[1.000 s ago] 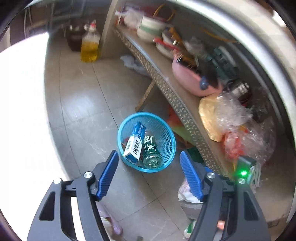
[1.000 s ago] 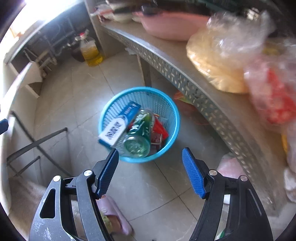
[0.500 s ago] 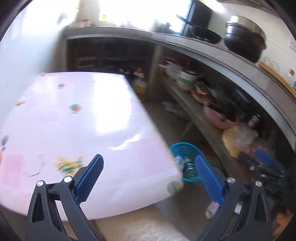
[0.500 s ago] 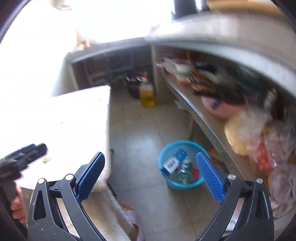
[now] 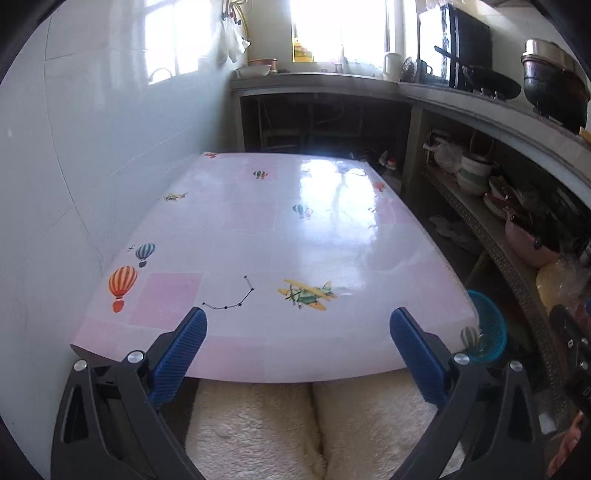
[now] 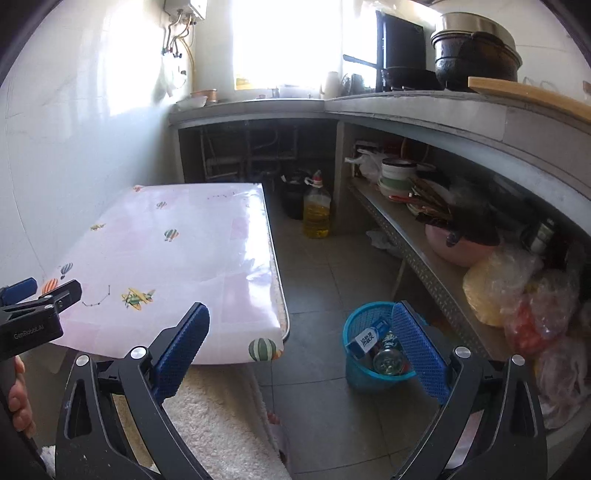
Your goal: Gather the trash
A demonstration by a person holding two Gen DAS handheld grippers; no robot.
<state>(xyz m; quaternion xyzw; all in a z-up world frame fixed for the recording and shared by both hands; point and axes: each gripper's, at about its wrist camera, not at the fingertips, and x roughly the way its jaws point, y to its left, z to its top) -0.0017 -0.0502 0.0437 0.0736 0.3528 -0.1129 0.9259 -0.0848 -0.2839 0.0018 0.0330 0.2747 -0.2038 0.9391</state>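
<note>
Nearest, the left gripper (image 5: 297, 334) and right gripper (image 6: 301, 328) both hang wide and empty, their jaws just opened with nothing between. Beyond the left one lies the table (image 5: 258, 229), bare, probably cleared. Right, on the floor, the blue basket (image 6: 360, 319) holds a box (image 6: 367, 338) and bottle (image 6: 386, 356).

Blown-out window (image 5: 332, 29) backlight, tabletop (image 5: 332, 192) glare, fisheye warp

The tabletop (image 5: 258, 229) is pale pink with small prints of striped balloons and yellow-green planes. The basket (image 6: 360, 325) is bright blue, with a blue and white box (image 6: 367, 339) inside. The floor (image 6: 332, 280) is grey tile.
</note>
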